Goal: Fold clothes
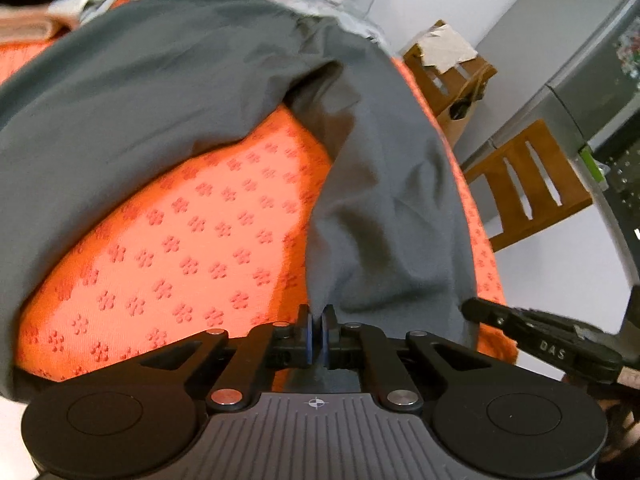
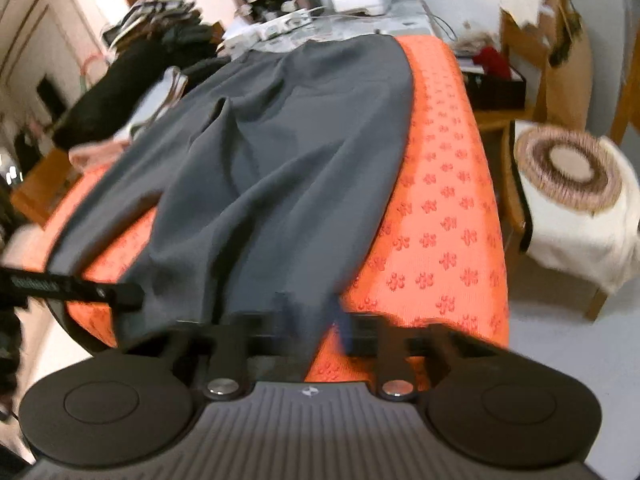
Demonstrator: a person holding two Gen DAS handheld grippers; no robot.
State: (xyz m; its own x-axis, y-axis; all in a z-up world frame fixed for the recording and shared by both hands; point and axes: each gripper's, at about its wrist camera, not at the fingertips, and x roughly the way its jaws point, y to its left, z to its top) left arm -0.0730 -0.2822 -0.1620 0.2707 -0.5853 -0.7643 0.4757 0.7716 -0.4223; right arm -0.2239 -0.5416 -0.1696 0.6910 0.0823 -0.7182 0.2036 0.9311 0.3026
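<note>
Grey trousers [image 1: 168, 80] on orange cloth [image 1: 192, 240], chairs [image 1: 528, 184] nr, prob.

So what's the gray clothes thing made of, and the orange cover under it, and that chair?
The gray garment looks like thin, smooth woven cloth, matte: it drapes in soft folds with no shine. The orange cover looks like thicker textured fabric, with little raised flower shapes pressed into it. The chair looks like wood, brown, smooth and slatted, perhaps varnished.

Orange patterned cloth [image 2: 448, 208], wooden chair [image 1: 524, 184], round woven mat [image 2: 568, 168].
</note>
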